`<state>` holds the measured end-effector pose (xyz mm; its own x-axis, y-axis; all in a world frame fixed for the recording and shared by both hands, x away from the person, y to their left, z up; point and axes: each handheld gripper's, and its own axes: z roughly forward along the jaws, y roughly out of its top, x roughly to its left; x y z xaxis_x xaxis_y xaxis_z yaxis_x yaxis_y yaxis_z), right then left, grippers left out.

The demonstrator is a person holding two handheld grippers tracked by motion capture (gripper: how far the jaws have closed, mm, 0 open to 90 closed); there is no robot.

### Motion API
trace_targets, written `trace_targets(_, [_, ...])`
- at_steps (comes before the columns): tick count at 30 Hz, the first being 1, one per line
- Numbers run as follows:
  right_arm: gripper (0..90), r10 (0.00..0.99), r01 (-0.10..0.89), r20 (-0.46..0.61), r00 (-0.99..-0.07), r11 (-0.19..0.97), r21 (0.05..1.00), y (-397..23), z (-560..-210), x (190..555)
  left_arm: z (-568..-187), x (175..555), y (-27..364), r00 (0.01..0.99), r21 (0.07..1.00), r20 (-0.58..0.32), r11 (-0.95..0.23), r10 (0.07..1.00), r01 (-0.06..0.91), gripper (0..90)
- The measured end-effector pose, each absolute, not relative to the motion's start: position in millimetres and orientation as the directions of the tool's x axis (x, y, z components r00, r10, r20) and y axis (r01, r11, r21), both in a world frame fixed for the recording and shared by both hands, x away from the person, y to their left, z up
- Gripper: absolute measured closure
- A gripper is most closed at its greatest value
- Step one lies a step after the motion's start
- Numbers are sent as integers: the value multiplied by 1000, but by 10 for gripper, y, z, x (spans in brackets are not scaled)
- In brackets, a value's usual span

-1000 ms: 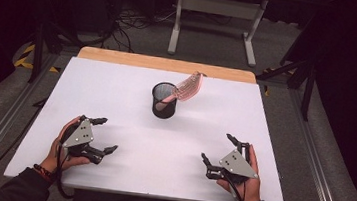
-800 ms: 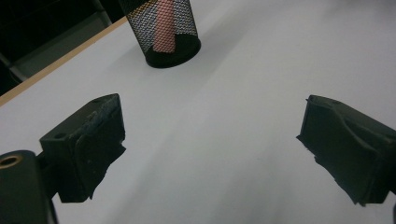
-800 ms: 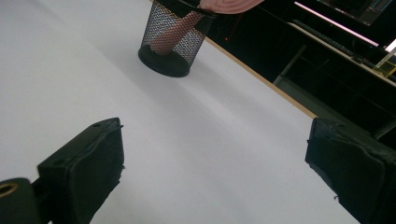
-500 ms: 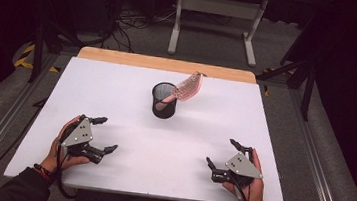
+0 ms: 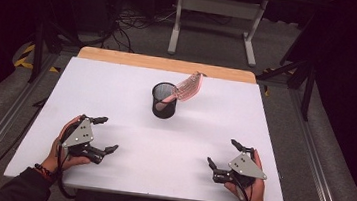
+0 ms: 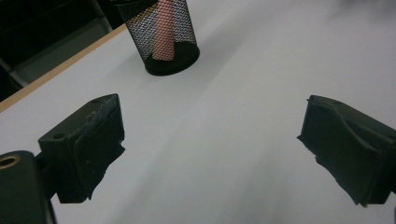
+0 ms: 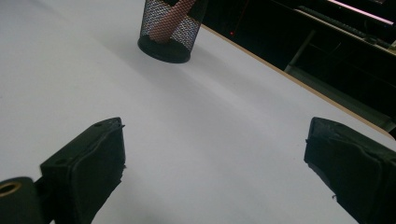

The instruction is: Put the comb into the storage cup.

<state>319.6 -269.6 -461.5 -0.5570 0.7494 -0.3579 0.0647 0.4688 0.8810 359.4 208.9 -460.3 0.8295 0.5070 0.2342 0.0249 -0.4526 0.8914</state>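
cup (image 5: 165, 100) of black mesh stands upright toward the far middle of the table (image 5: 118, 81), with a pink brush (image 5: 186, 87) leaning in it, handle down inside the mesh and head sticking out over the rim toward the right. both grippers rest well short of the cup, near the table's close edge: the left gripper (image 5: 102, 134) to the cup's near left, the right gripper (image 5: 221, 154) to its near right, each with jaws spread wide and holding nothing. in the left gripper view the cup (image 6: 163, 35) sits ahead and left of centre, the pink handle (image 6: 163, 30) plain through the mesh; in the right gripper view the cup (image 7: 169, 29) lies far ahead and left. the work looks to be at rest or only starting, with the brush as the likely target. to lift it well, i would bring the right gripper in from the side where the head overhangs, close on the stem just above the rim, and draw along its lean rather than straight up, so the light cup does not tip. the left gripper could steady the cup's wall, since mesh slides easily on a smooth top.
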Motion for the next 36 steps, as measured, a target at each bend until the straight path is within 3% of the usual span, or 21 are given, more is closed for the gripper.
trace_targets(36, [59,752,56,-369,-546,472,880,-2687,-4577,3191,-4611,3604,2090,828,888,236,-460,508,29,70])
